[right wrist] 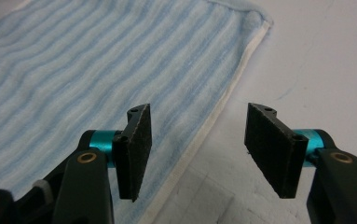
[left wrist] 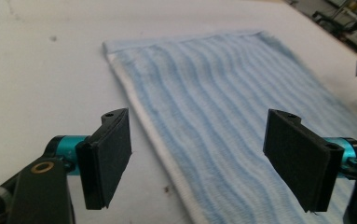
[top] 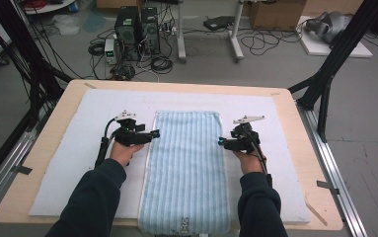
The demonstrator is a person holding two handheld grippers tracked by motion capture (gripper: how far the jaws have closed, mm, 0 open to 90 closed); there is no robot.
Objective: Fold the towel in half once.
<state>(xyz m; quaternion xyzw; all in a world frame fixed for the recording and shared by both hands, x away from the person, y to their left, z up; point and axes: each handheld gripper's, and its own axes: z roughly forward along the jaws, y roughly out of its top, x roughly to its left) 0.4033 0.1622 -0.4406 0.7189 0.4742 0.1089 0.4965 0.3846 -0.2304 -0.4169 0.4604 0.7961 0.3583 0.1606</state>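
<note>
Blue-and-white striped terry towel (top: 184,170) straddled at its side hems by our left gripper (left wrist: 197,158) and right gripper (right wrist: 197,149), both unclenched and empty, could bunch if we pinch unevenly.

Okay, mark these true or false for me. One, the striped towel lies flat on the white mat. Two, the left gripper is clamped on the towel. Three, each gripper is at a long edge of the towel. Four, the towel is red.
1. True: the striped towel lies spread flat on the white mat.
2. False: the left gripper has open jaws with nothing clamped.
3. True: the right gripper straddles one long edge, the left the other.
4. False: it is light blue and white.
</note>
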